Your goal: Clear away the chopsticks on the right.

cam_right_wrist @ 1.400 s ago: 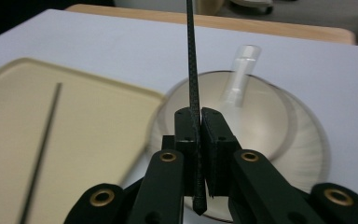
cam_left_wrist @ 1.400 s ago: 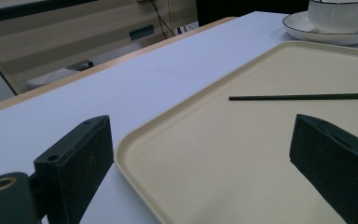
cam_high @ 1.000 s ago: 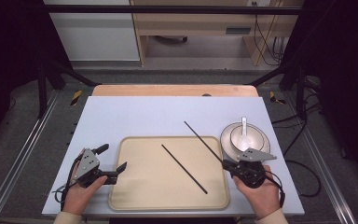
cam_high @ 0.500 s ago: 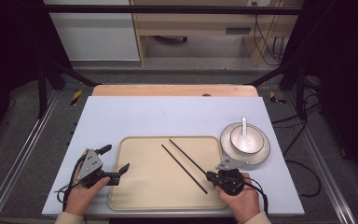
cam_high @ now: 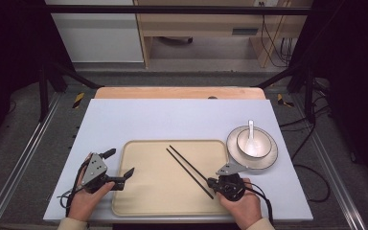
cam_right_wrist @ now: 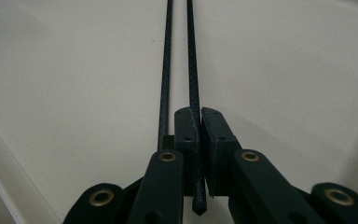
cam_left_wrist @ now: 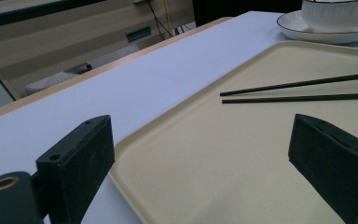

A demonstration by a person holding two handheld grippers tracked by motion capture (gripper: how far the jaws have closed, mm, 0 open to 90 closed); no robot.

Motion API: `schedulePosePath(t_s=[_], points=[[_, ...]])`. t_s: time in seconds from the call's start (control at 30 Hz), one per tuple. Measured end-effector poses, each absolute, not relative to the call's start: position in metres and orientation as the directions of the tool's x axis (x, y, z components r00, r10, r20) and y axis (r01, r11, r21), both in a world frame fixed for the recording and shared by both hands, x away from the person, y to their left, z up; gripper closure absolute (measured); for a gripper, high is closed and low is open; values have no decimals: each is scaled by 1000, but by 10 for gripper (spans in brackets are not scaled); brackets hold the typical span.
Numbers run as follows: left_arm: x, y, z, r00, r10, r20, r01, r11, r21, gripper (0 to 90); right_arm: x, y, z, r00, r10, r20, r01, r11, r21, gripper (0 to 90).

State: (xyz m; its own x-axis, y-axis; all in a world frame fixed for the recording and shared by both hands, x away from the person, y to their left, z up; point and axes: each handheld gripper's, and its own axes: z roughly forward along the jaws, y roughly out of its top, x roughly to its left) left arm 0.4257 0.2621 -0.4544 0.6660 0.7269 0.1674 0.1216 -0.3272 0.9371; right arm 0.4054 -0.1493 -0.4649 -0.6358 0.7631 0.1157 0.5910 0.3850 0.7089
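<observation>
Right gripper (cam_high: 212, 184), held in the person's right hand (cam_high: 242, 205) at the near right of the table, has its two black jaws pinched on one black chopstick (cam_right_wrist: 192, 84); in the right gripper view the stick runs between the pads (cam_right_wrist: 186, 140) and its near tip pokes out behind them. A second chopstick (cam_right_wrist: 164, 79) lies just beside the gripped one, to its left in that view, close to parallel and outside the jaws.

Going by size: the pale blue table (cam_high: 172, 115) carries everything. On its near middle sits the beige tray (cam_high: 163, 201), a rounded rectangle with a raised rim. Both chopsticks lie over the tray's right half, slanting from the far middle toward the near right, where the right gripper meets them. To the right of the tray, just off its far right corner, stands a white plate (cam_high: 268, 155) with a dark rim line, a white bowl (cam_high: 254, 143) on it, and a white spoon (cam_high: 250, 132) resting in the bowl.

Left gripper (cam_high: 121, 165), in the left hand (cam_high: 84, 203) at the near left, has its jaws spread wide at the tray's left edge, one over the table and one over the tray, with nothing between them. The left gripper view looks across the tray at the two sticks lying side by side.
</observation>
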Motion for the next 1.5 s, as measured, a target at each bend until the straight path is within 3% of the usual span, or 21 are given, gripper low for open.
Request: schedulePosePath(t_s=[0.13, 0.17, 0.4, 0.5, 0.53, 0.63, 0.77, 0.83, 0.97, 1.23, 1.3, 1.5], points=[[426, 263, -454, 663, 730, 165, 125, -326, 937, 69, 405, -149, -468, -648, 751, 127, 592, 392, 704, 840], [426, 263, -454, 665, 729, 166, 126, -328, 936, 68, 405, -149, -468, -649, 750, 125, 586, 388, 712, 787], [428, 254, -451, 683, 716, 146, 137, -321, 937, 97, 408, -156, -462, -642, 753, 142, 566, 341, 750, 684], [430, 248, -452, 697, 705, 131, 149, -321, 935, 119, 413, -161, -458, -650, 745, 151, 542, 315, 779, 543], [430, 246, -451, 701, 701, 130, 155, -328, 932, 119, 413, -161, -458, -650, 745, 151, 542, 315, 779, 543], [429, 238, -450, 708, 694, 128, 157, -333, 930, 152, 417, -163, -455, -679, 723, 128, 508, 338, 792, 406], [428, 232, -445, 708, 697, 114, 176, -331, 927, 174, 418, -167, -453, -673, 733, 96, 488, 343, 802, 322], [430, 228, -444, 716, 693, 82, 212, -328, 921, 200, 420, -174, -447, -674, 730, 115, 469, 303, 830, 196], [432, 217, -443, 735, 674, 75, 235, -357, 904, 258, 420, -182, -441, -682, 728, 70, 427, 318, 847, 93], [444, 191, -446, 749, 661, 49, 297, -402, 866, 444, 415, -207, -429, -636, 771, -25, 303, 280, 911, 131], [450, 176, -451, 757, 653, 42, 326, -432, 841, 527, 412, -219, -429, -620, 783, -47, 262, 263, 928, 129], [460, 155, -458, 769, 639, 22, 370, -472, 800, 686, 407, -235, -432, -601, 797, -63, 233, 250, 940, 110]])
